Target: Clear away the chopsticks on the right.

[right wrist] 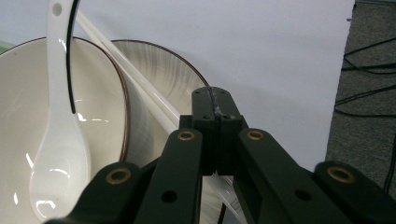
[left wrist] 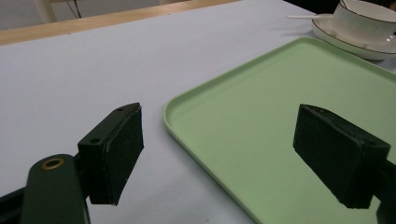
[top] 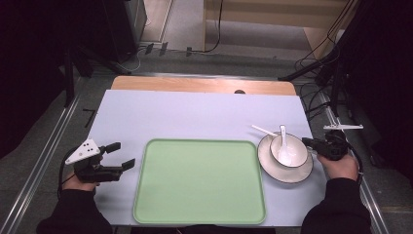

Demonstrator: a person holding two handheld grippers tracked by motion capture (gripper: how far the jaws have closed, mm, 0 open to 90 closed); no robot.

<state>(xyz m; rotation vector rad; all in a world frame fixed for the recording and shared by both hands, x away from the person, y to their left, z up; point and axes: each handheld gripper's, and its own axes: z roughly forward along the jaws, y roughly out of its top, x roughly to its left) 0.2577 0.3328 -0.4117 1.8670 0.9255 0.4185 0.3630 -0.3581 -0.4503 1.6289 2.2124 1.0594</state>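
The right tongs (right wrist: 215, 109) are pressed together at the rim of the plate (top: 272, 170); whether they pinch the white chopsticks (right wrist: 140, 88) lying there is hidden behind their tips. On that plate sits a bowl (top: 298, 157) holding a white spoon (top: 285, 146). The left tongs (top: 121, 155) stand spread, empty, just left of the green tray (top: 199, 181) on the counter (top: 185, 117)

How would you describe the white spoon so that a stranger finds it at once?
Start at the green tray and look right to the plate with the bowl. The spoon lies inside that bowl, broad and scooped, unlike the thin white chopsticks resting on the plate.
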